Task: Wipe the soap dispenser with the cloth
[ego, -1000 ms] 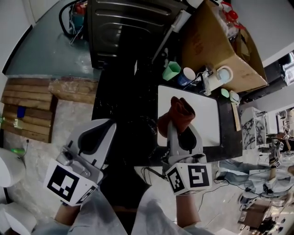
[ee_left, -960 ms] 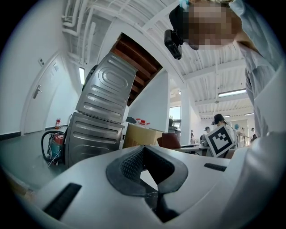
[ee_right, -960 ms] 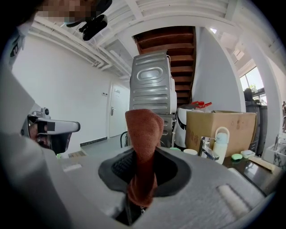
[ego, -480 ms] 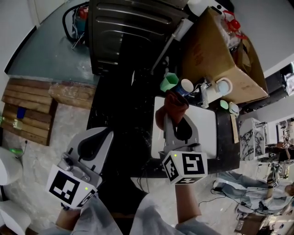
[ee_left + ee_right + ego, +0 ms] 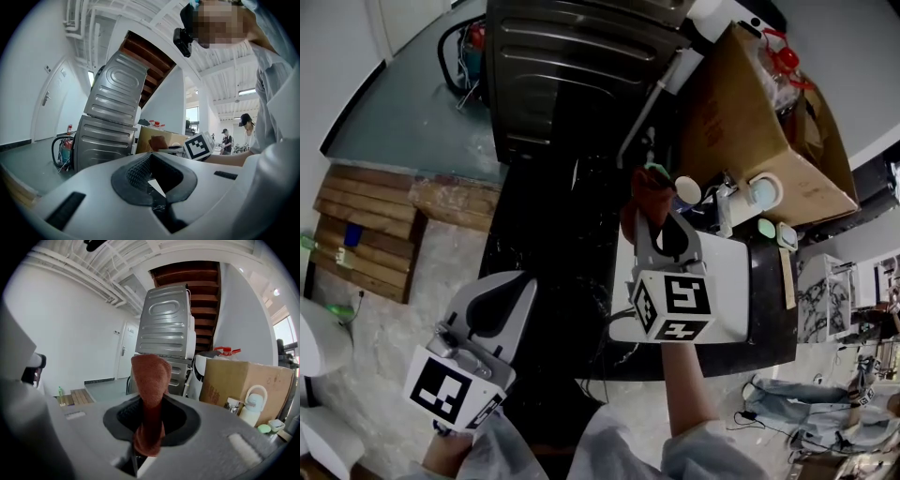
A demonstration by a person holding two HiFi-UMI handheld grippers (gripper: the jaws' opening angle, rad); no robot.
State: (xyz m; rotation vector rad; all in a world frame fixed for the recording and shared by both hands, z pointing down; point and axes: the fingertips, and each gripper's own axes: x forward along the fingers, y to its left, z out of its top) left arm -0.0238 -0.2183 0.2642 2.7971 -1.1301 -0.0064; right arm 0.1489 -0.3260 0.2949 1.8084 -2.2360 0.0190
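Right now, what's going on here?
A person's right tongs are shut on a rust-red cloth, held above the black counter, short of the white pump soap dispenser by the cardboard box. The left tongs are shut on nothing, off the counter's near side. No wiping contact yet.

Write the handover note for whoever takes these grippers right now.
Left gripper: shut, empty, held low to the left of the counter.
Right gripper: shut on the cloth, raised over the counter beside the cups.
Soap dispenser: back right, in front of the cardboard box, apart from the cloth.
Done: cloth picked up.
Left: bring the cloth to the dispenser and wipe it.
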